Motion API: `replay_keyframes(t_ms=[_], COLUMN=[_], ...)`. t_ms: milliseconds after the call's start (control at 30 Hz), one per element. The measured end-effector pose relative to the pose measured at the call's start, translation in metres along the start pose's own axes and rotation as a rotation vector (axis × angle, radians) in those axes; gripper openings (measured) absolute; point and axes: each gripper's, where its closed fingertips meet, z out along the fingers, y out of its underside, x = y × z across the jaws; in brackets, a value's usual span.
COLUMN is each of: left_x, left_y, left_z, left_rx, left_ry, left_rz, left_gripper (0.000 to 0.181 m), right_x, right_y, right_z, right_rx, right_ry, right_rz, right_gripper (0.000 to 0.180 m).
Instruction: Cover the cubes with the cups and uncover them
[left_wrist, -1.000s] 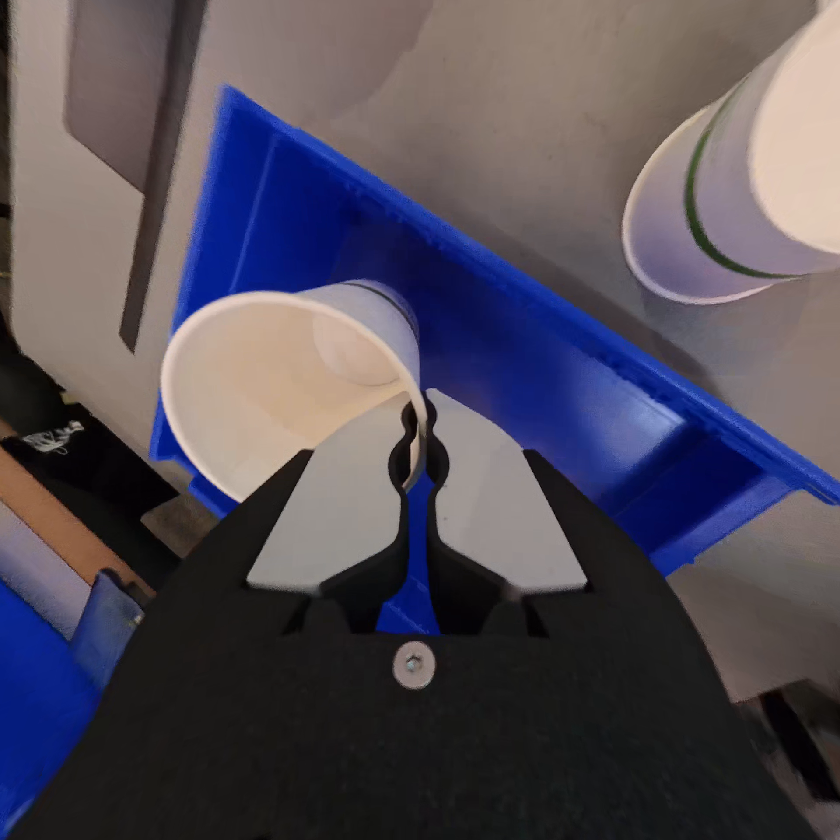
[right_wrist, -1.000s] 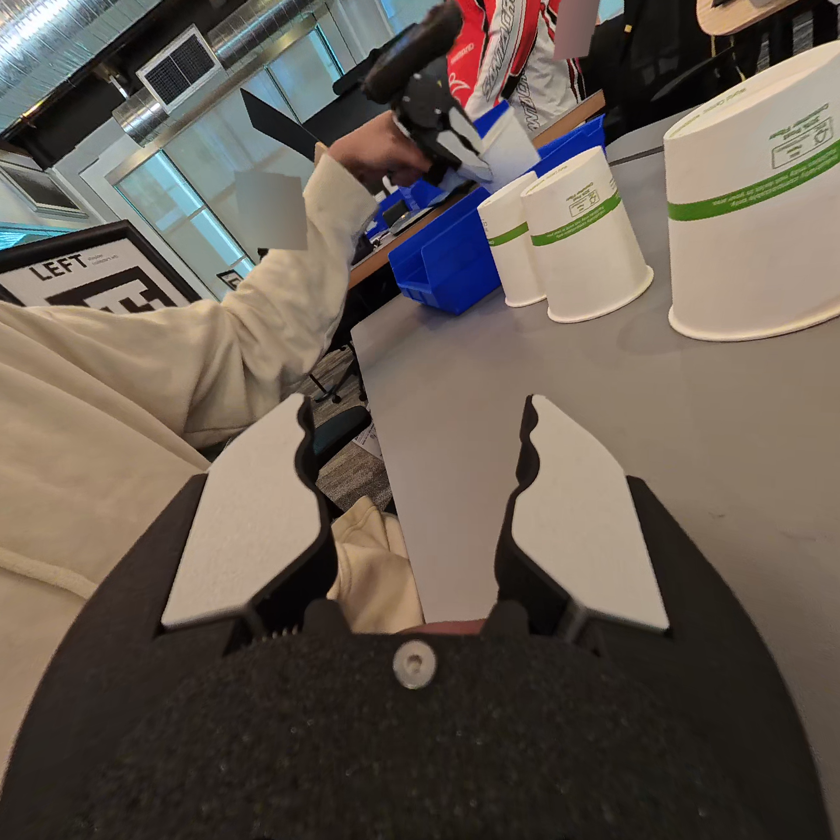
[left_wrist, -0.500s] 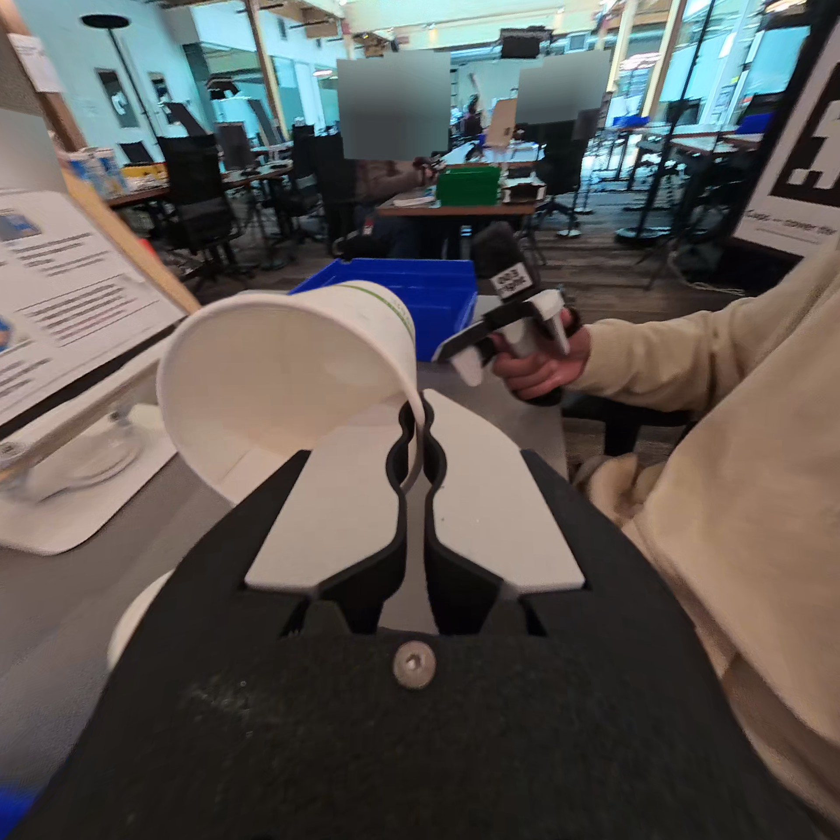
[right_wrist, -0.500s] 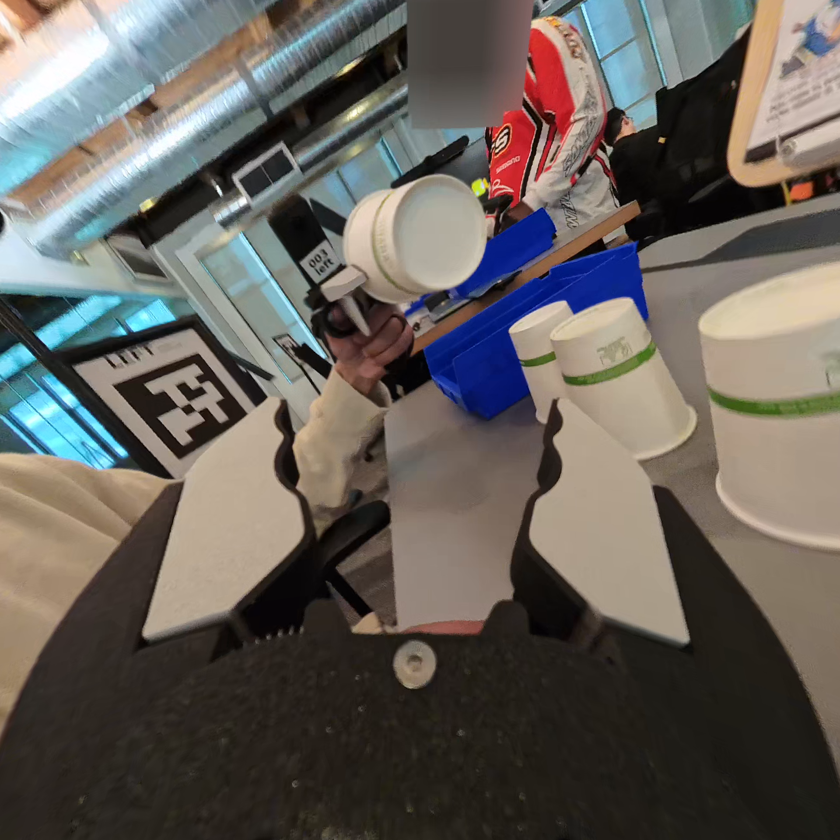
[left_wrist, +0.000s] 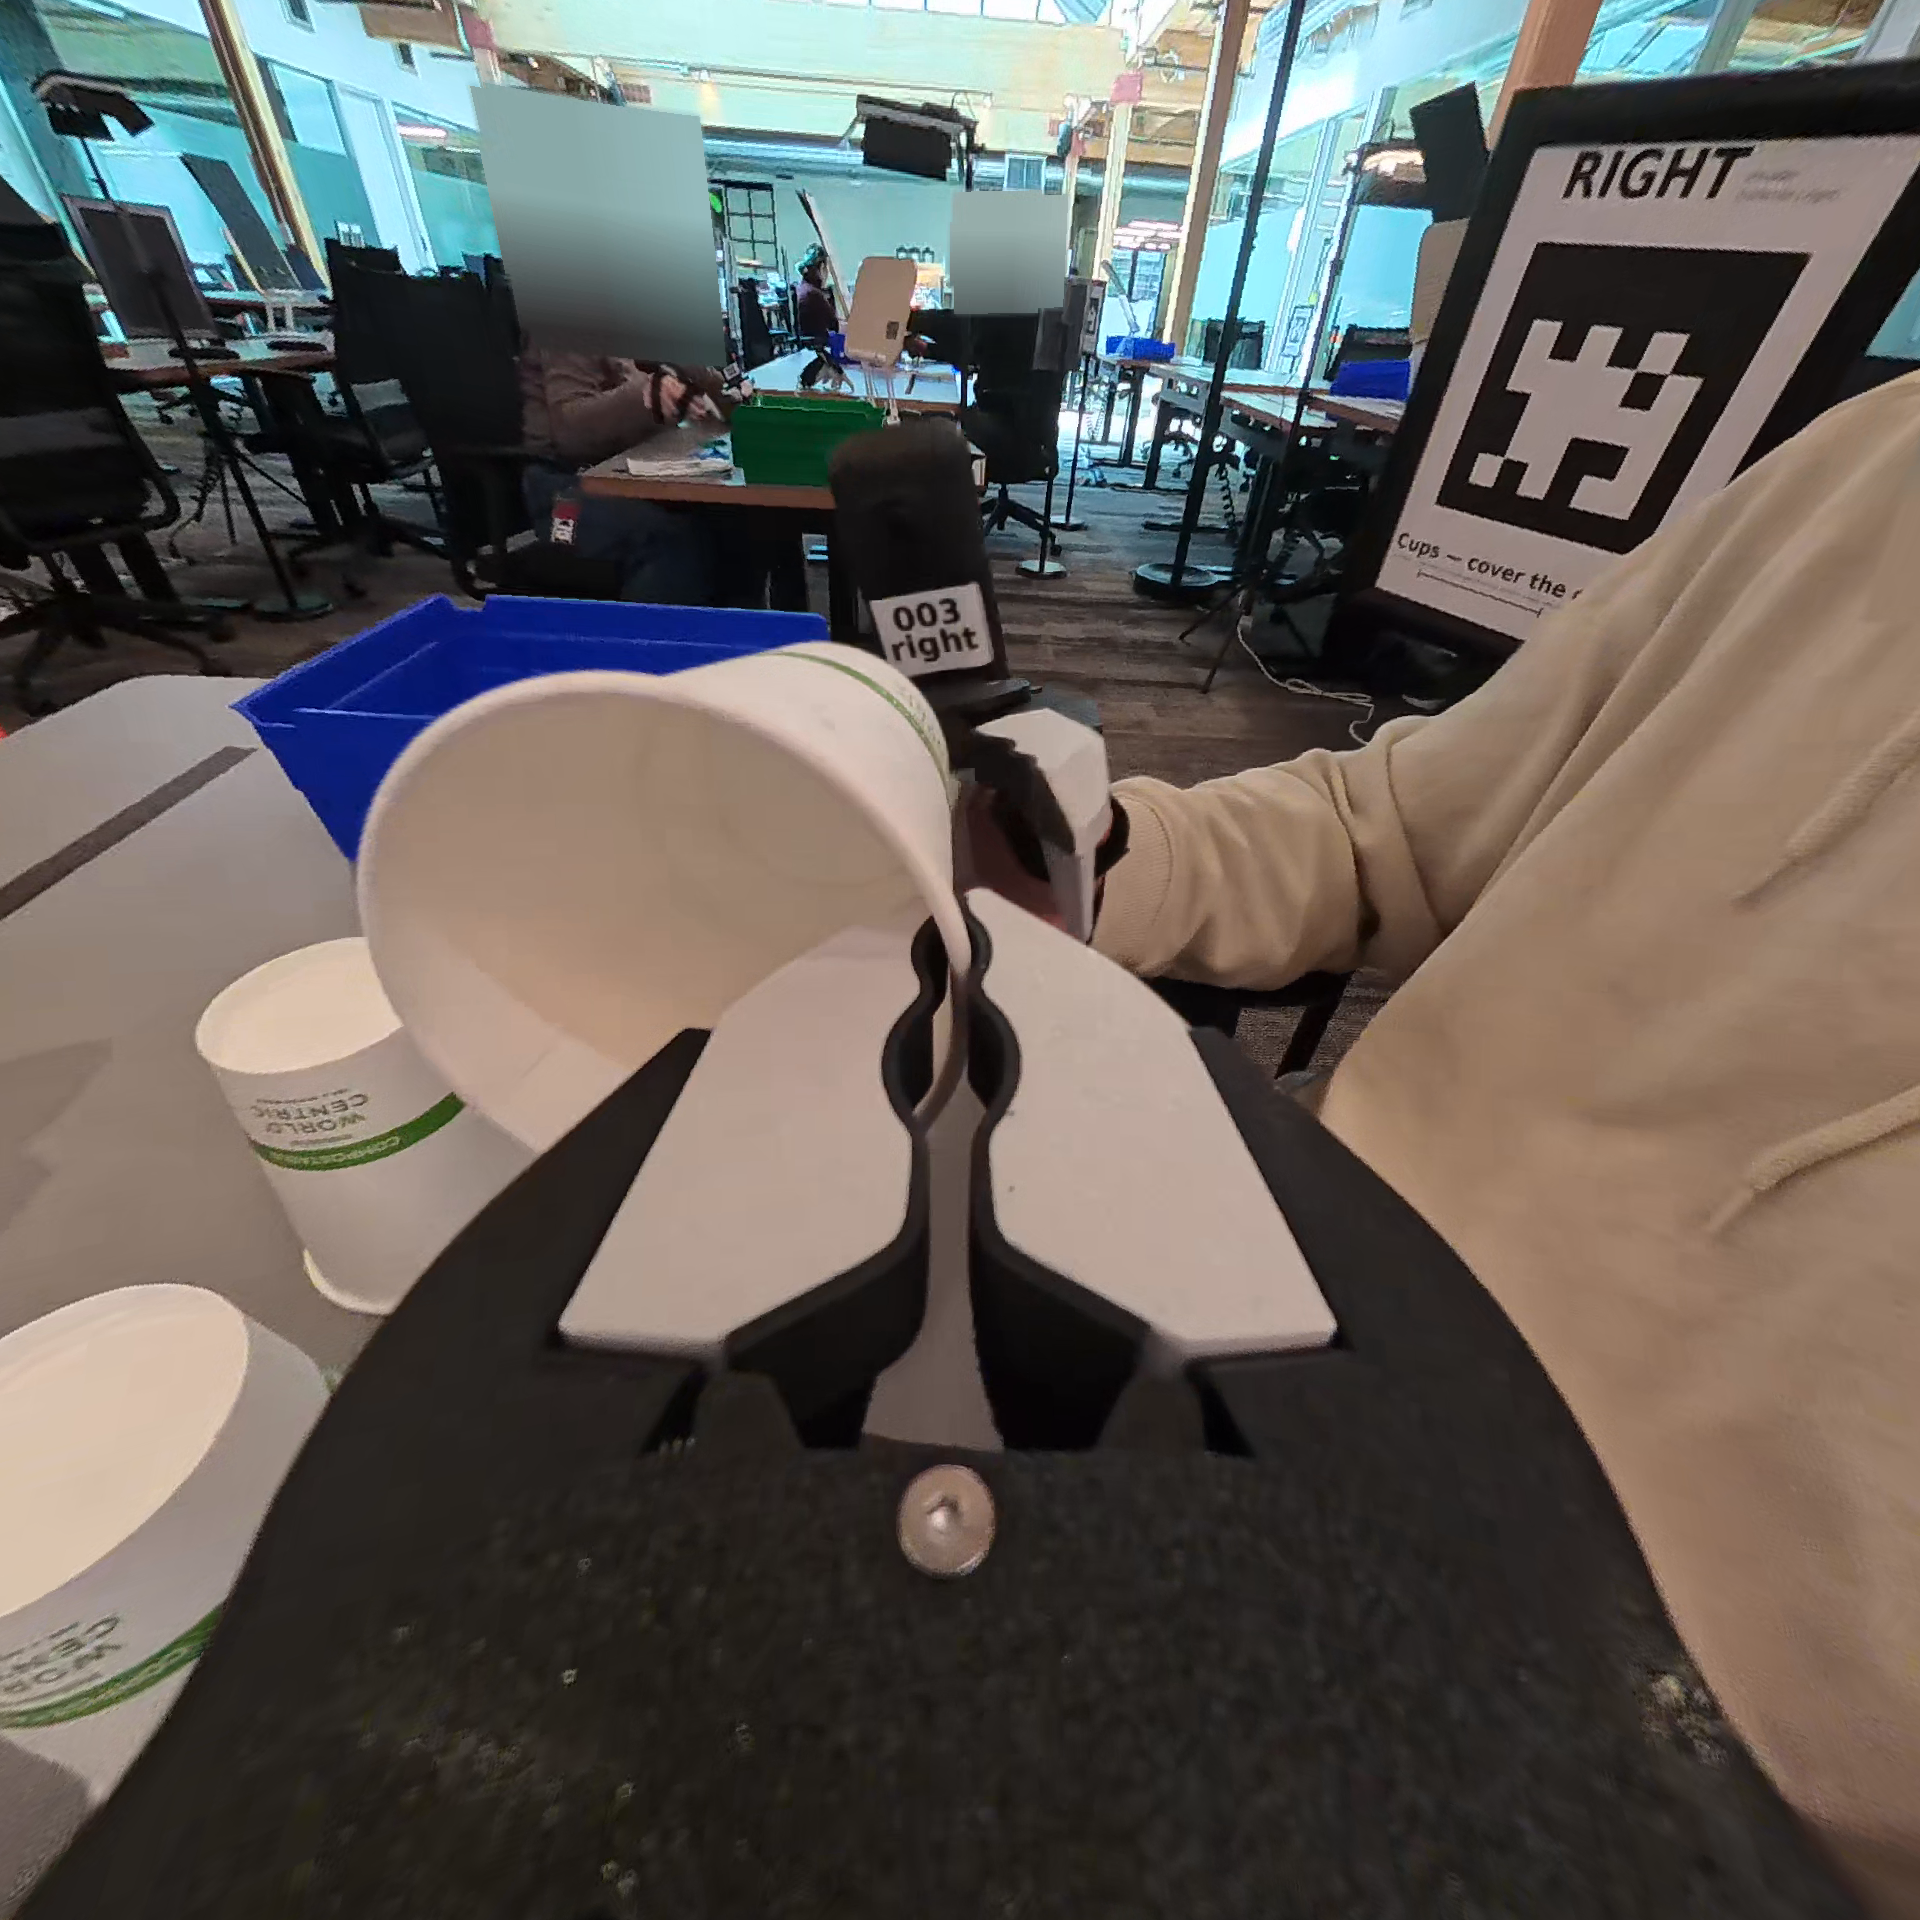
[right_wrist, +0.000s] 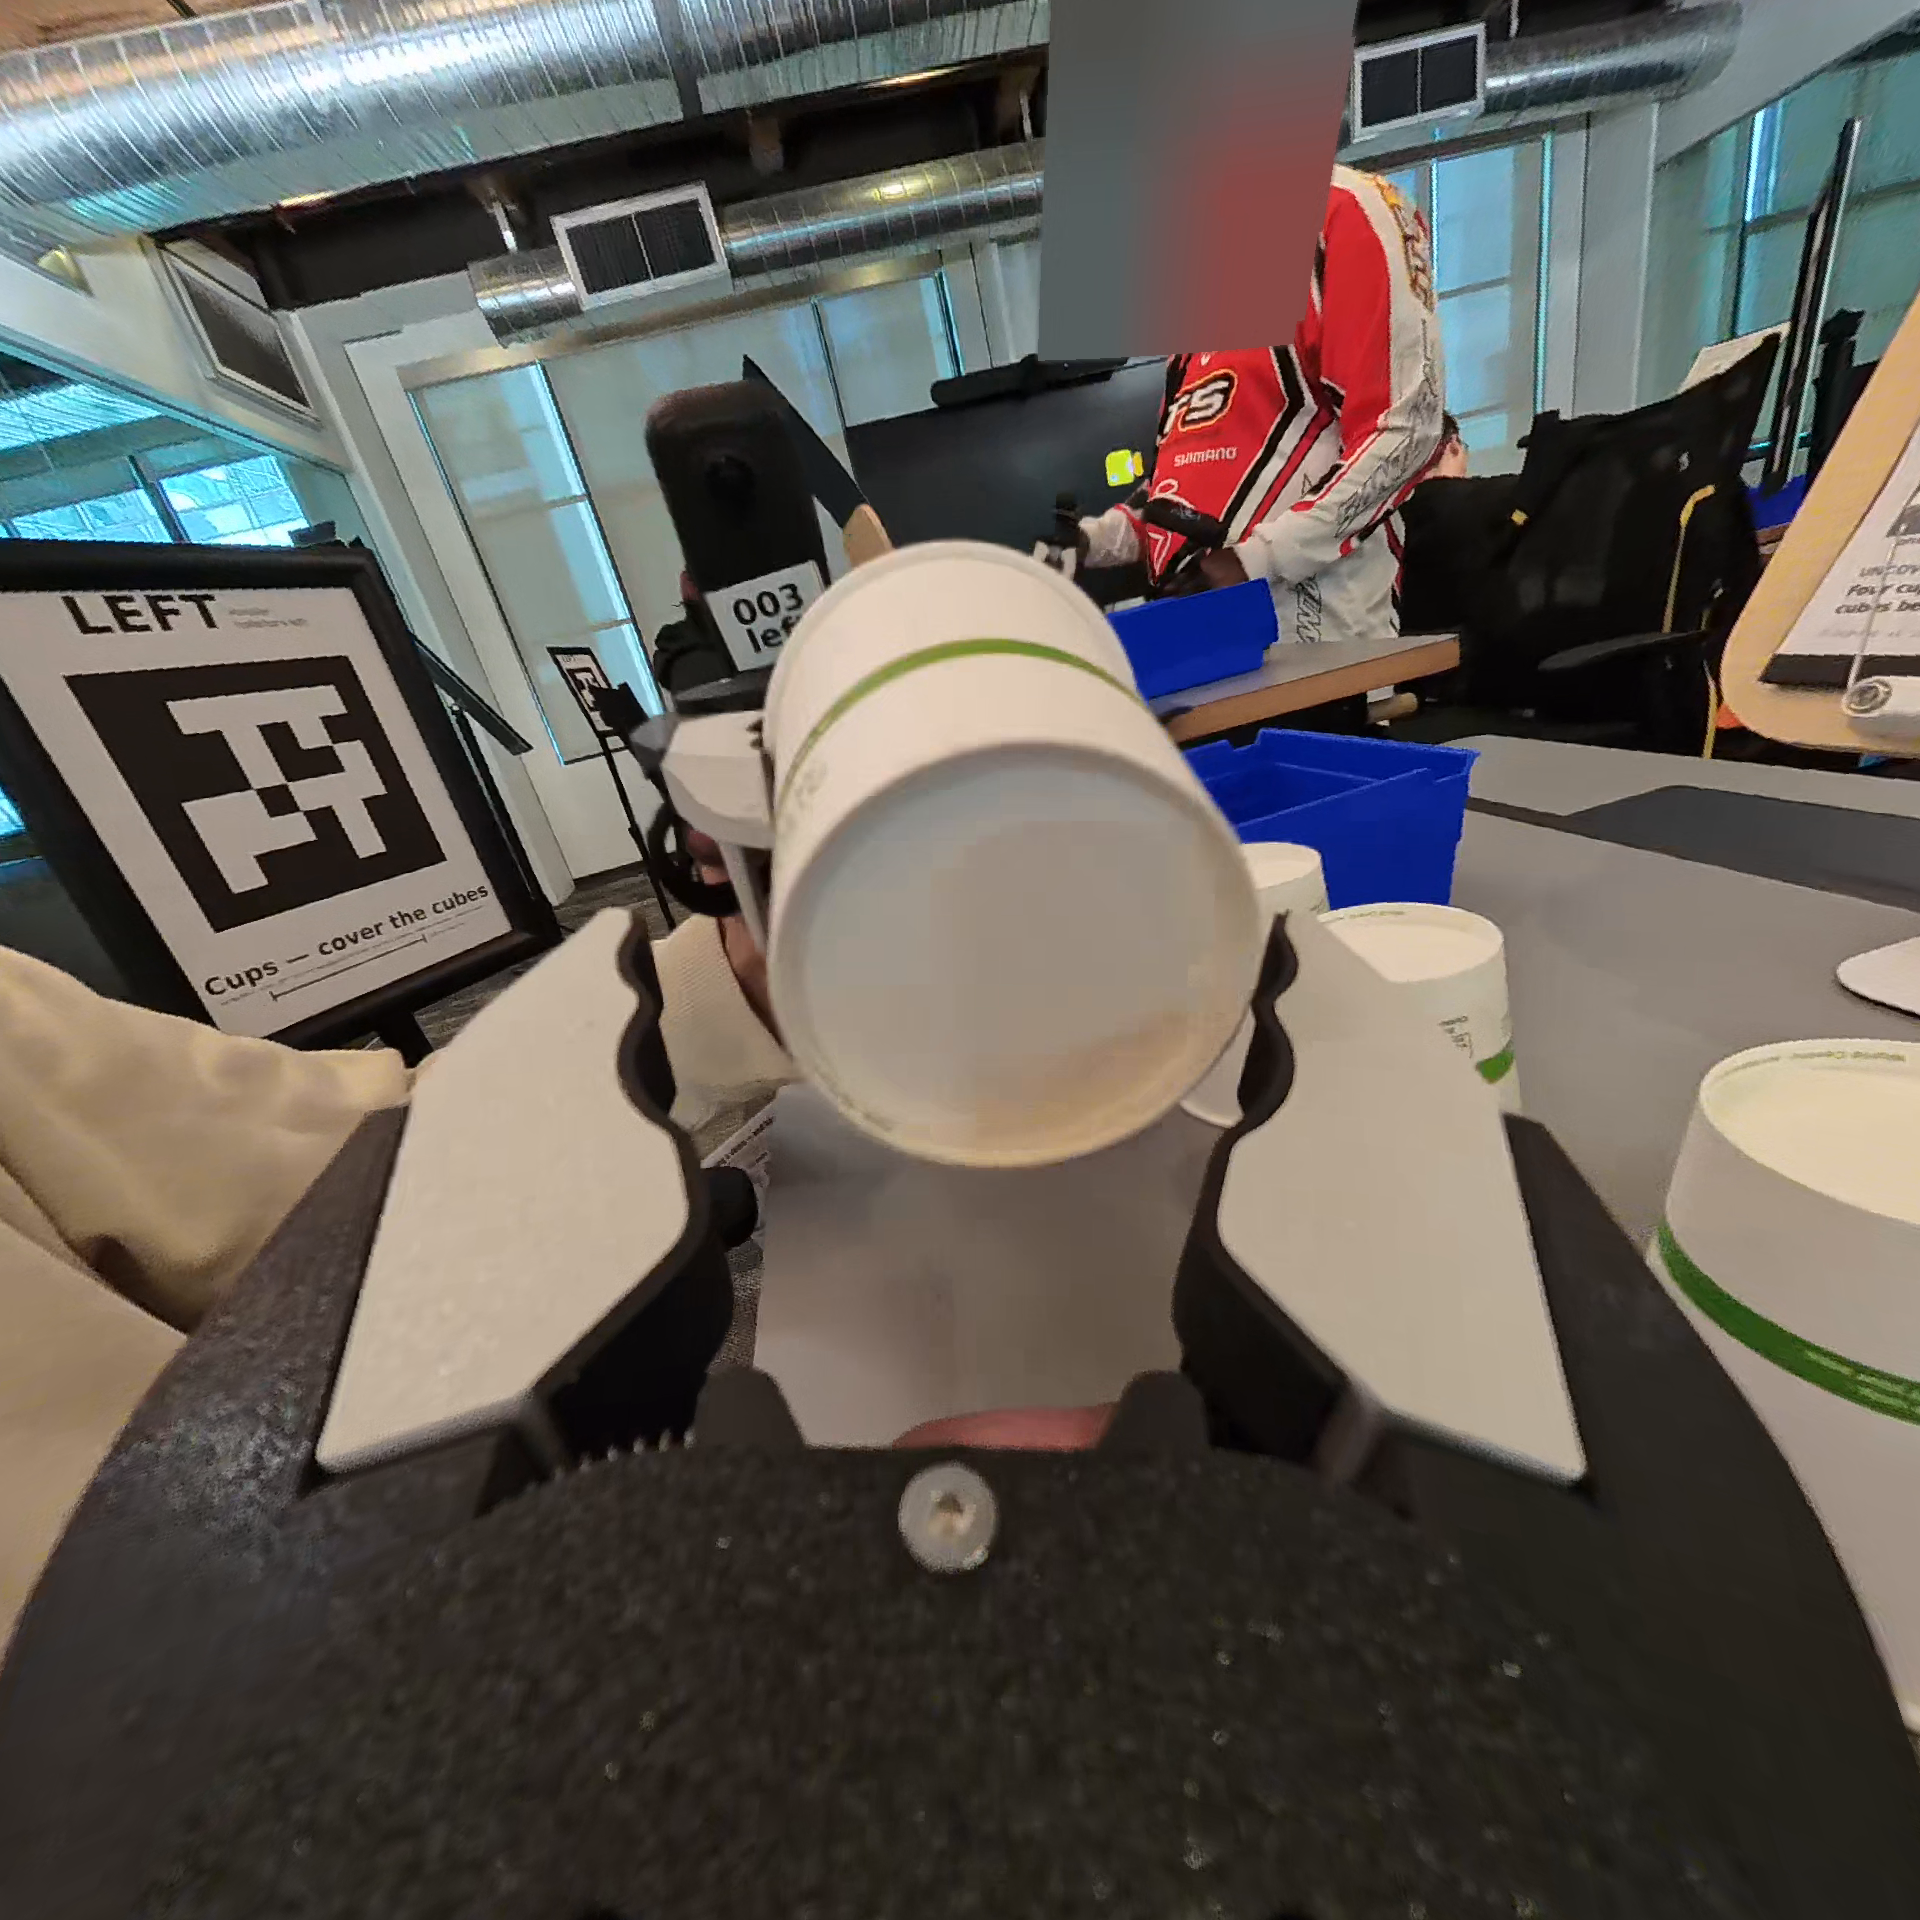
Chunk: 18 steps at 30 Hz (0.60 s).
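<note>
Left wrist view: my left tongs (left_wrist: 961, 935) are clenched on the rim of a white paper cup (left_wrist: 665, 852), one finger inside the wall and one outside, with the cup held on its side in the air, mouth toward this camera.
Right wrist view: my right tongs (right_wrist: 956, 997) stand wide apart and empty, and the closed bottom of the same cup (right_wrist: 997, 914) hangs between and just ahead of the tips.
Where the cup is: aloft between the two tools, above the near edge of the grey table (right_wrist: 1683, 914); I judge this a hand-over to the right.
Other cups: three stand upside down on the table, the near one (right_wrist: 1808, 1236) to my right, two (right_wrist: 1423, 987) farther back toward the blue bin (right_wrist: 1361, 821).
Cubes: none shows in either view; I cannot tell whether any sits under those cups.
Risk, crushing: the wall is thin paper, so a hard squeeze from the right could dent it.
Risk, dropping: if the left lets go before the right bites, the cup falls, perhaps off the table edge.
Risk, slipping: the body tapers toward its bottom, so a grasp there may slide off.
Risk, knocking: the near cup sits close beside my right tool; a wide swing could topple it.
</note>
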Motion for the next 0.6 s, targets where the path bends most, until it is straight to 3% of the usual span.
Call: replay_keyframes(t_ms=[100,233,267,333,400,467,533,600], left_x=[0.004,0.002,-0.001,-0.010,-0.025,-0.048,-0.061,-0.058], left_y=[0.003,0.011,0.012,0.014,0.023,0.041,0.059,0.078], left_z=[0.006,0.013,0.013,0.010,-0.003,-0.029,-0.058,-0.071], left_rx=[0.014,-0.008,-0.019,-0.039,-0.095,-0.168,-0.192,-0.193], left_ry=[0.033,0.015,-0.018,-0.117,-0.294,-0.599,-0.878,-1.006], left_rz=[-0.026,-0.052,-0.054,-0.075,-0.084,-0.024,0.010,-0.003], left_gripper=[0.000,0.001,0.011,0.056,0.071,0.079,0.075,0.064], right_x=[0.007,0.010,0.013,0.021,0.031,0.045,0.063,0.084], right_y=[0.002,0.009,0.011,0.011,0.005,-0.011,-0.033,-0.047], right_z=[-0.006,-0.014,-0.017,-0.026,-0.039,-0.059,-0.084,-0.111], right_rx=[-0.015,-0.051,-0.063,-0.071,-0.090,-0.130,-0.207,-0.378], right_ry=[0.040,0.063,0.082,0.120,0.170,0.254,0.372,0.482], right_rz=[-0.042,-0.043,-0.041,-0.032,-0.021,-0.049,-0.097,-0.112], right_gripper=[0.087,0.086,0.086,0.086,0.086,0.086,0.086,0.086])
